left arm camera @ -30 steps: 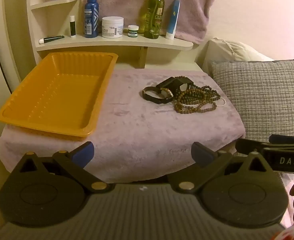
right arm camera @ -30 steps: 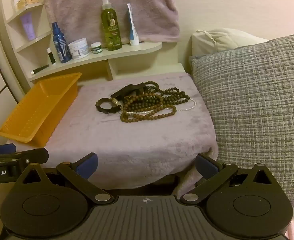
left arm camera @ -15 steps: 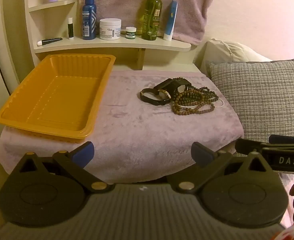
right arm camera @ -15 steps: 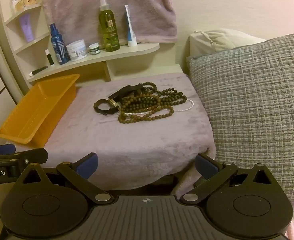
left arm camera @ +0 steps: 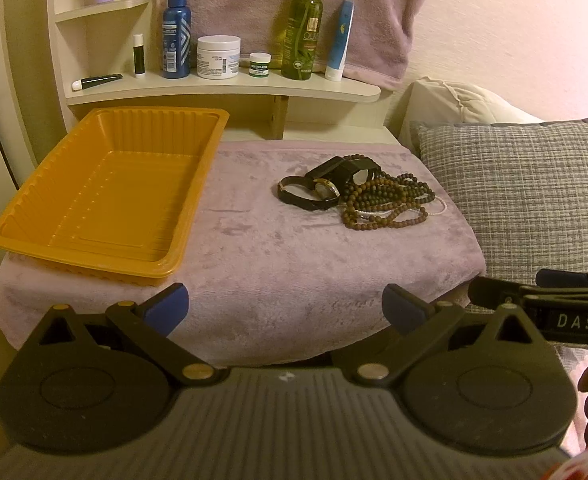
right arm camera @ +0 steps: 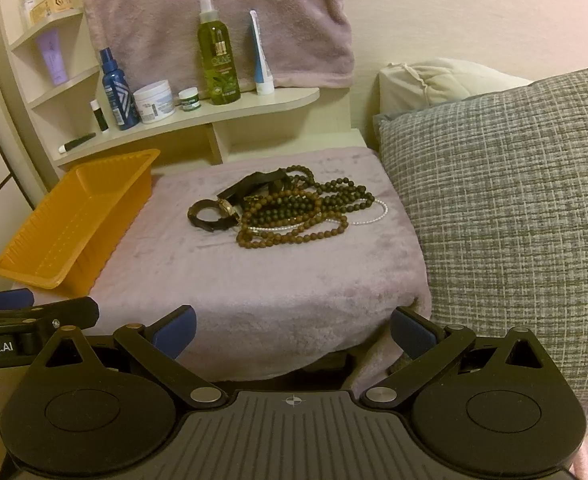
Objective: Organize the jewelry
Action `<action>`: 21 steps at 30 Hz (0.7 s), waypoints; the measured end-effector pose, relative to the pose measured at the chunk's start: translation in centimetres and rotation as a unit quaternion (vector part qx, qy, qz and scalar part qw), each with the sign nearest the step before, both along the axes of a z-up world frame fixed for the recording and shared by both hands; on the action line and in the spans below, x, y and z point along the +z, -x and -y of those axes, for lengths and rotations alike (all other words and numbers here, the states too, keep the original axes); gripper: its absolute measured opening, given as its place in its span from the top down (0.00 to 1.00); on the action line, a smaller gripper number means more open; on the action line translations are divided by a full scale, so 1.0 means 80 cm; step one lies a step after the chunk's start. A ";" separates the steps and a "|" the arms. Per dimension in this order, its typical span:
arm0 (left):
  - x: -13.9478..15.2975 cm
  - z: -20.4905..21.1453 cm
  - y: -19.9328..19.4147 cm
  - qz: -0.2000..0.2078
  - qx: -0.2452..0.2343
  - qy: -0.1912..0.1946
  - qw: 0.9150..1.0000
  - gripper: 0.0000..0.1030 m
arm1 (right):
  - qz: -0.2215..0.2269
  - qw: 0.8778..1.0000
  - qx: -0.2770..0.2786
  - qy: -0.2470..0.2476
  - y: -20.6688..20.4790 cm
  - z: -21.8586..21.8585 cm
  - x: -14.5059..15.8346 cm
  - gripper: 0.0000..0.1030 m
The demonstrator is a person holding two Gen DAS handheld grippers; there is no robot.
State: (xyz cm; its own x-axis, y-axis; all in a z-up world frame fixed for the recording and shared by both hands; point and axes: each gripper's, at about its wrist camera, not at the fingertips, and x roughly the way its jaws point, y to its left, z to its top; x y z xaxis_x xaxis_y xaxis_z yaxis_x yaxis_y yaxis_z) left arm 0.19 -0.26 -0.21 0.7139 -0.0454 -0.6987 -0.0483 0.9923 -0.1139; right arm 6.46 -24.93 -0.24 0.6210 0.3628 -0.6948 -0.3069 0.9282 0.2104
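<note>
A heap of jewelry lies on the mauve towel [left arm camera: 277, 256]: brown bead necklaces [left arm camera: 386, 204] [right arm camera: 294, 216], a thin pearl strand [right arm camera: 374, 216], and black-strapped watches [left arm camera: 314, 194] [right arm camera: 213, 216]. An empty orange tray [left arm camera: 105, 196] [right arm camera: 69, 232] sits on the towel's left side. My left gripper [left arm camera: 283, 306] hangs open short of the towel's near edge, nothing between its blue pads. My right gripper [right arm camera: 291, 330] is likewise open and empty near the front edge. Each gripper shows at the edge of the other's view.
A cream shelf [left arm camera: 221, 90] behind holds a blue spray bottle [left arm camera: 176, 36], white jar [left arm camera: 218, 57], green bottle [left arm camera: 304, 32] and tube [left arm camera: 340, 46]. A mauve towel hangs on the wall [right arm camera: 221, 20]. A grey woven pillow [right arm camera: 506, 208] borders the right side.
Both views have shifted slightly: the shelf, tray and jewelry heap sit a little further left and lower in frame. Both grippers stay open; nothing on the towel has moved.
</note>
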 end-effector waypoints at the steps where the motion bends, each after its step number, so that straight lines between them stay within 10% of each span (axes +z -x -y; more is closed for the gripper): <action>1: -0.001 0.000 -0.001 -0.001 0.000 0.000 1.000 0.01 | 0.000 1.000 0.000 0.000 0.000 -0.001 0.000 0.00; 21: -0.002 0.002 0.001 -0.002 -0.001 0.004 1.000 0.01 | 0.000 1.000 0.000 -0.001 0.000 0.001 0.001 0.00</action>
